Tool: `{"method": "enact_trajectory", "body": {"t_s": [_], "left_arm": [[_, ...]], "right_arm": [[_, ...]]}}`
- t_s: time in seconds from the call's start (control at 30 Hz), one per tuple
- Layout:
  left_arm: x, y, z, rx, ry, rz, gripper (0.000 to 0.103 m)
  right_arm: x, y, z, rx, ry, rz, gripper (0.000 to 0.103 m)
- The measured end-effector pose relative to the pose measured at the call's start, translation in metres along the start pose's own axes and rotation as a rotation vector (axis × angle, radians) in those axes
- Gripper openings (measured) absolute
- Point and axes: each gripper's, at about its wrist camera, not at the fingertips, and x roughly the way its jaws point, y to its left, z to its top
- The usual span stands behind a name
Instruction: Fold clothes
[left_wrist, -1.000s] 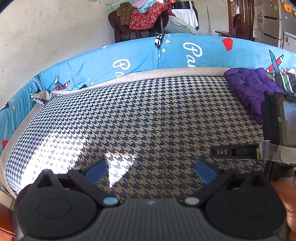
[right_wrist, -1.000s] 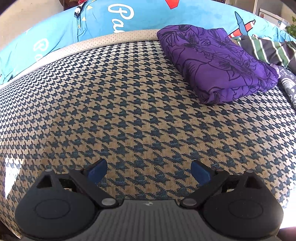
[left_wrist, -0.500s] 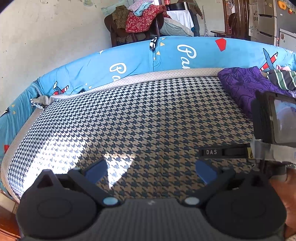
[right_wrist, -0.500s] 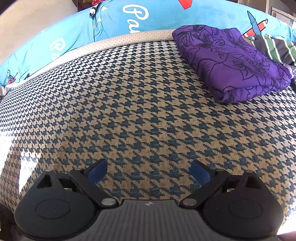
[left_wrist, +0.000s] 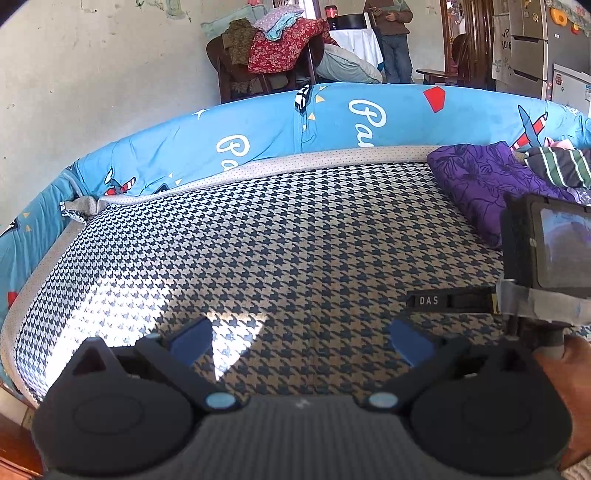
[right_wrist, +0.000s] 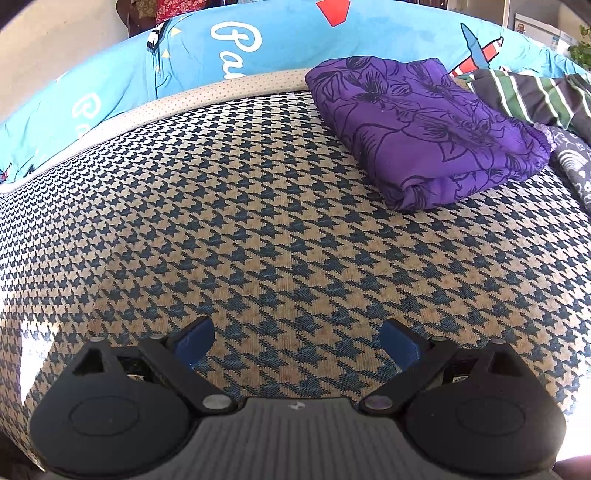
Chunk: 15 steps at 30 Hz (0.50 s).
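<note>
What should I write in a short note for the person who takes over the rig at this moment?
Left gripper: open, empty, above the houndstooth mattress.
Right gripper: open, empty, above the same cover.
Purple floral garment: folded, at the far right near the blue bumper.
Striped garment and a dark patterned cloth: beside it, apparently unfolded.
Left: probably fold the striped one next.

Houndstooth mattress (left_wrist: 280, 236), blue bolster (left_wrist: 332, 118)

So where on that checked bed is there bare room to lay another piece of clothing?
The checked mattress is bare from the blue bolster down to both open claws, left of the folded purple garment. It is crowded at the right: the purple bundle, a striped garment and a grey patterned cloth lie close together.
</note>
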Motion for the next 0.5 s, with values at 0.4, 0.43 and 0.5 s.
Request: {"method": "enact_trajectory", "body": {"t_s": [0.4, 0.43, 0.5], "left_arm": [[-0.01, -0.003, -0.001, 0.019, -0.027, -0.013, 0.103], [-0.011, -0.004, -0.001, 0.02, -0.03, -0.015, 0.103], [-0.013, -0.004, -0.001, 0.022, -0.039, -0.019, 0.103]], "right_arm": [[-0.006, -0.002, -0.005, 0.002, -0.018, -0.009, 0.097], [-0.007, -0.003, -0.006, 0.002, -0.02, -0.009, 0.097], [-0.008, -0.002, -0.006, 0.0, -0.028, -0.01, 0.097]]}}
